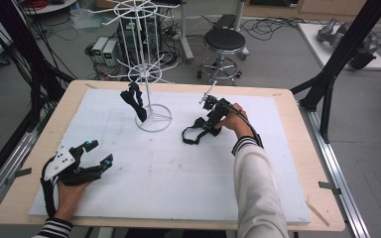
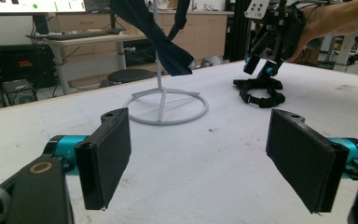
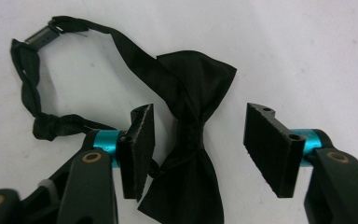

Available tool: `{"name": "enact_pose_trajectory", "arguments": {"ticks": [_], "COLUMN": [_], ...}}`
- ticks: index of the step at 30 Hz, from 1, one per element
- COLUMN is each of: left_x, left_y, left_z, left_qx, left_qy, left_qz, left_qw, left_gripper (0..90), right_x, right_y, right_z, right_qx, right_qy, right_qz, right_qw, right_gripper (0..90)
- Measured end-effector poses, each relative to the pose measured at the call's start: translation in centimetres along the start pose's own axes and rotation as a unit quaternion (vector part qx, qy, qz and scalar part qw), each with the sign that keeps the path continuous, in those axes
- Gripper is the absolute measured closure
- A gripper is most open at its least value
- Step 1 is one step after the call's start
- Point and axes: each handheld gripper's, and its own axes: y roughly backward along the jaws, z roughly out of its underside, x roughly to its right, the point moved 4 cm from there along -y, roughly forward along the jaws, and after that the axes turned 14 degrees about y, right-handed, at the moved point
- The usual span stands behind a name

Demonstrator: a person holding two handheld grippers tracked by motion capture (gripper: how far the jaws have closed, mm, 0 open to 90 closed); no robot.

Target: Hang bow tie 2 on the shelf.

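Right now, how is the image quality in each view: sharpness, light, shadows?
High view: even light, soft focus, faint shadows under the white stand. Left gripper view: near pads slightly soft, the hanging dark cloth blurred. Right gripper view: the black bow tie is sharp, its satin shines a little, no glare.

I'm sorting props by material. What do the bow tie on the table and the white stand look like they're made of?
The bow tie looks like black woven fabric with a slight satin sheen; it folds softly, and its strap carries a small metal clasp. The stand appears to be thin wire, probably metal, coated glossy white.
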Motion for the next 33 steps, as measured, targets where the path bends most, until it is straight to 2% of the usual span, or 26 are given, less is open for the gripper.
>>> {"name": "enact_pose_trajectory", "arguments": {"ticks": [13, 15, 19, 23, 27, 33], "left_x": [-0.1, 0.0, -0.1, -0.1, -0.1, 0.0], "left_y": [0.0, 0.0, 0.0, 0.0, 0.0, 0.0], "left_z": [0.0, 0.0, 0.0, 0.0, 0.0, 0.0], "left_qx": [-0.001, -0.001, -0.001, -0.001, -0.001, -0.001], "left_qy": [0.0, 0.001, 0.001, 0.0, 0.0, 0.0], "left_qz": [0.001, 0.001, 0.001, 0.001, 0.001, 0.002], "left_qw": [1.0, 1.0, 1.0, 1.0, 1.0, 1.0], "left_gripper": [22.6, 22.6, 22.7, 22.7, 22.7, 22.7], "right_x": [-0.1, -0.1, -0.1, -0.2, -0.4, -0.4], "right_y": [-1.0, -1.2, -1.2, -1.1, -1.1, -1.0], "right_z": [0.4, 0.4, 0.4, 0.5, 0.3, 0.1], "right_qx": [-0.025, -0.029, -0.023, -0.025, -0.029, -0.036], "right_qy": [-0.022, -0.018, -0.025, -0.03, -0.02, -0.02], "right_qz": [-0.022, -0.027, -0.029, -0.032, -0.035, -0.039], "right_qw": [0.9992, 0.9991, 0.999, 0.9987, 0.9988, 0.9984], "right_gripper": [49.7, 52.0, 53.5, 64.3, 72.5, 76.3]}}
